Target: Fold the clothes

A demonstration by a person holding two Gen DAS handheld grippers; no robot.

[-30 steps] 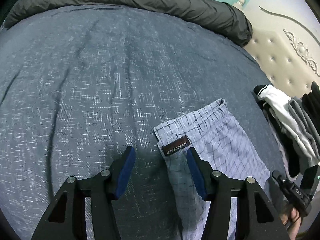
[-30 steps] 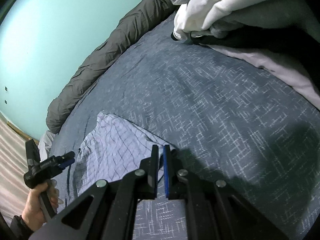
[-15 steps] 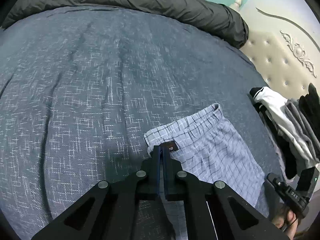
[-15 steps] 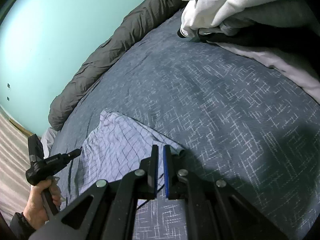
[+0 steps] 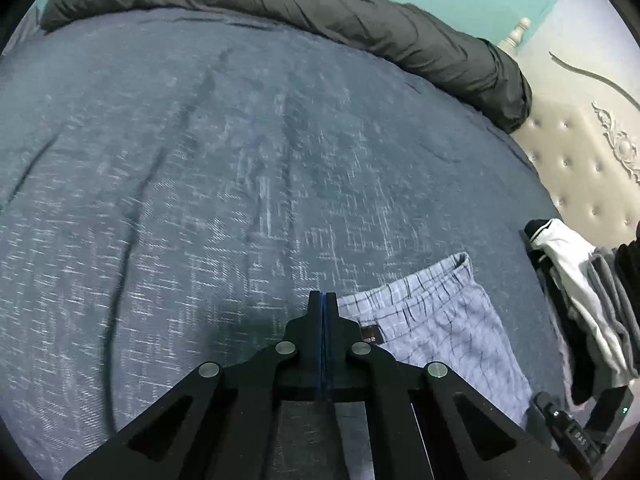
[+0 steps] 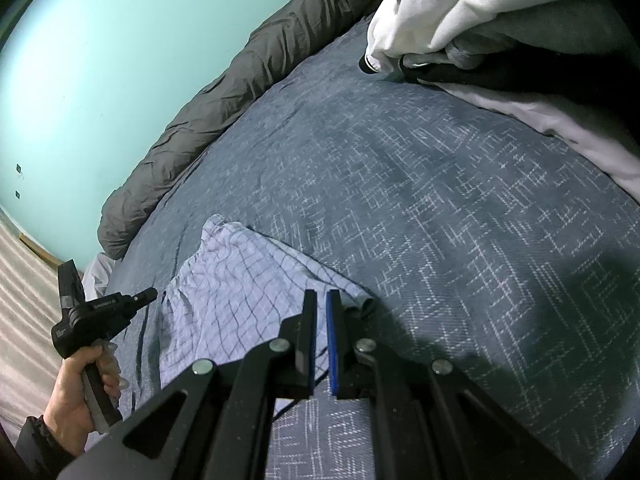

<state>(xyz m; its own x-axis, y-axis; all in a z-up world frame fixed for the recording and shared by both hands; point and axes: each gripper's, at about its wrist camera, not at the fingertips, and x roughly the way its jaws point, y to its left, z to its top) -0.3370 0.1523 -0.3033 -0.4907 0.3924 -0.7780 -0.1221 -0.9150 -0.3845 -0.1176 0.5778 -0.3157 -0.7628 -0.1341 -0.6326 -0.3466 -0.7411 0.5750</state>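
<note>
- The left gripper (image 5: pixel 323 298) is sitting clenched, its blue pads pressed together at the waistband corner of the shorts (image 5: pixel 432 320); whether cloth is pinched between them cannot be told.
- The shorts are lying flat on the bedspread (image 5: pixel 200 184), spreading to the right of those fingers, a dark label just beside the right finger.
- The right gripper (image 6: pixel 321 300) is showing a narrow gap between its pads, hovering over the shorts' (image 6: pixel 240 292) near edge, with checked cloth to the left of and under the fingers.
- A hand (image 6: pixel 80 392) is holding the left gripper's handle.
- Farther off, a clothes pile (image 6: pixel 480 20) is resting on the bedspread.
- A grey duvet (image 5: pixel 320 12) is lying rolled along the far edge.
</note>
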